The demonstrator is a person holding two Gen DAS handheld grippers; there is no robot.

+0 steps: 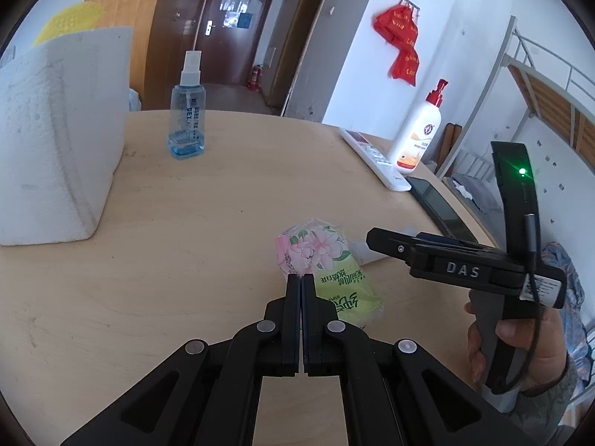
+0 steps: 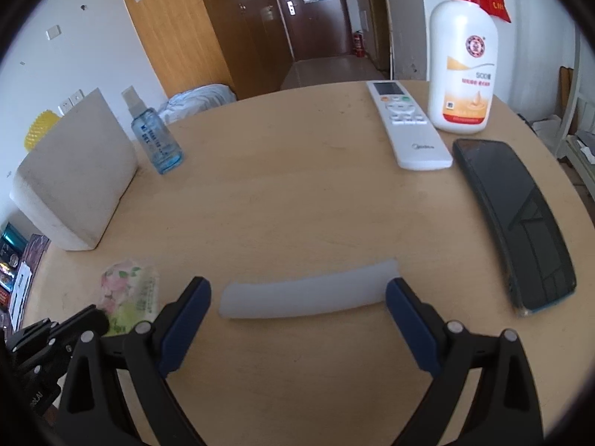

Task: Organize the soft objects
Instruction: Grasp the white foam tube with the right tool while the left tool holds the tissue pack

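A tissue pack (image 1: 327,260) in green and pink floral wrap lay on the round wooden surface (image 1: 208,223), just past the left tongs (image 1: 301,278), whose jaws were pressed together on nothing. A white foam strip (image 2: 308,293) lay between the wide-apart right tongs (image 2: 297,293). "DAS" showed on the right tool; the remote (image 2: 407,126) read "Midea". The pack's print was blurred.

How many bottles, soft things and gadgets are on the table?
Bottles: 2, the blue spray bottle and the white pump bottle
Soft things: 3, the tissue pack, the white foam strip and the white foam block
Gadgets: 2, the white remote control and the black phone
Total: 7
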